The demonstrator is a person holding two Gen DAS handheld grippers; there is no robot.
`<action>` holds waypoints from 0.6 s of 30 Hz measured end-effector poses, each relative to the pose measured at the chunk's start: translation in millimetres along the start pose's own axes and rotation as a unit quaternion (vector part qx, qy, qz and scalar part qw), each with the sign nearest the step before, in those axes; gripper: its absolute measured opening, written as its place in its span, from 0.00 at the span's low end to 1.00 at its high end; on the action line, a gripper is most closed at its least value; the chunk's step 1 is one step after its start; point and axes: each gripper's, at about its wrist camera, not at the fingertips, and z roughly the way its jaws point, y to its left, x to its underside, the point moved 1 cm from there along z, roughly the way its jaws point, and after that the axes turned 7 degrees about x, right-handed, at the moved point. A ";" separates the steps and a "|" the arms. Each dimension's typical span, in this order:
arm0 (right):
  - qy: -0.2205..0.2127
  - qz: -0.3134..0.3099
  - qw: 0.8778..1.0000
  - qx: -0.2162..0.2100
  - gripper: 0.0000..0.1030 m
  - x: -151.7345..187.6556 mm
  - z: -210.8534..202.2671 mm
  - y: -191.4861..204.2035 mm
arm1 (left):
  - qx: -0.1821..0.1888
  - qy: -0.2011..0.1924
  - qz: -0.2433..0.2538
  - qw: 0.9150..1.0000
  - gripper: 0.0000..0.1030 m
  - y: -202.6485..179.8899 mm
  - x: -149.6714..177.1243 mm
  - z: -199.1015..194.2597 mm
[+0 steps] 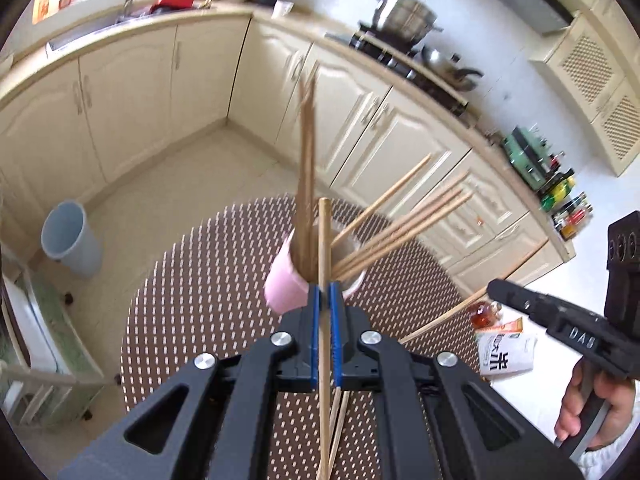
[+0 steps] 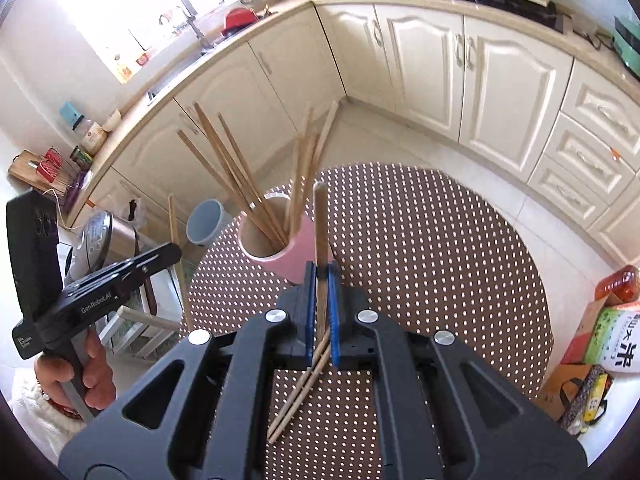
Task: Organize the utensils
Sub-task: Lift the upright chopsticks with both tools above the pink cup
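Note:
A pink cup [image 1: 282, 280] [image 2: 280, 258] stands on a round brown dotted table [image 1: 192, 304] [image 2: 440, 264] and holds several wooden chopsticks [image 1: 400, 224] [image 2: 236, 168]. My left gripper [image 1: 325, 292] is shut on one chopstick [image 1: 324, 240], held upright just in front of the cup. My right gripper [image 2: 320, 276] is shut on another chopstick [image 2: 320, 220], also upright beside the cup. Two loose chopsticks [image 2: 300, 388] lie on the table under the right gripper. The right gripper also shows in the left wrist view [image 1: 496, 288], and the left gripper in the right wrist view [image 2: 172, 254].
Cream kitchen cabinets [image 2: 480, 72] and counter run behind the table. A grey bin [image 1: 70, 236] [image 2: 208, 220] stands on the floor. A stove with pots [image 1: 404, 16] is at the back. Bags and a bottle [image 2: 616, 292] sit at the right.

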 end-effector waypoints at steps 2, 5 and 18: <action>-0.006 -0.001 1.000 -0.004 0.06 -5.4 -5.0 3.9 | 0.002 -0.018 0.011 1.000 0.05 -10.8 -9.6 -3.8; -0.014 -0.006 1.000 -0.004 0.06 -11.4 -10.7 6.4 | 0.007 -0.053 0.027 0.998 0.05 -23.6 -29.3 -8.9; -0.048 -0.018 0.999 -0.010 0.06 -43.8 -40.0 24.9 | 0.001 -0.194 0.071 0.978 0.05 -51.2 -92.4 -27.0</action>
